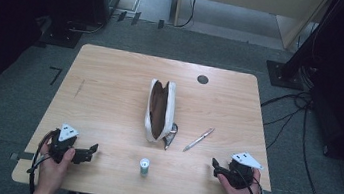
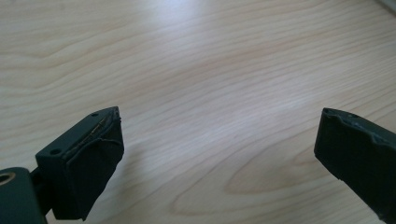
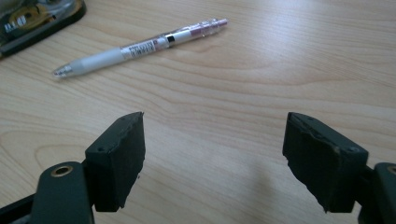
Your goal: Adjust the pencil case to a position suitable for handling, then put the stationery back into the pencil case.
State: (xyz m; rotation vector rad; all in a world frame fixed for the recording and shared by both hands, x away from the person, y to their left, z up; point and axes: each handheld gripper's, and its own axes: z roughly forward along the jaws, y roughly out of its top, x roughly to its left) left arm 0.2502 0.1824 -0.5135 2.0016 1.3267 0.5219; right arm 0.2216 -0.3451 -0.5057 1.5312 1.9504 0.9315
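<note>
One white pouch (image 1: 160,109) lies unzipped mid-table, inside too dark to tell, one pen (image 1: 198,140) right of it, one small tube (image 1: 144,166) near, both grippers (image 1: 86,154) (image 1: 216,167) spread wide, holding nothing.

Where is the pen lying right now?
In the high view the pen lies on the table right of the open white pouch, ahead of the right gripper; the right gripper view shows it too.
</note>
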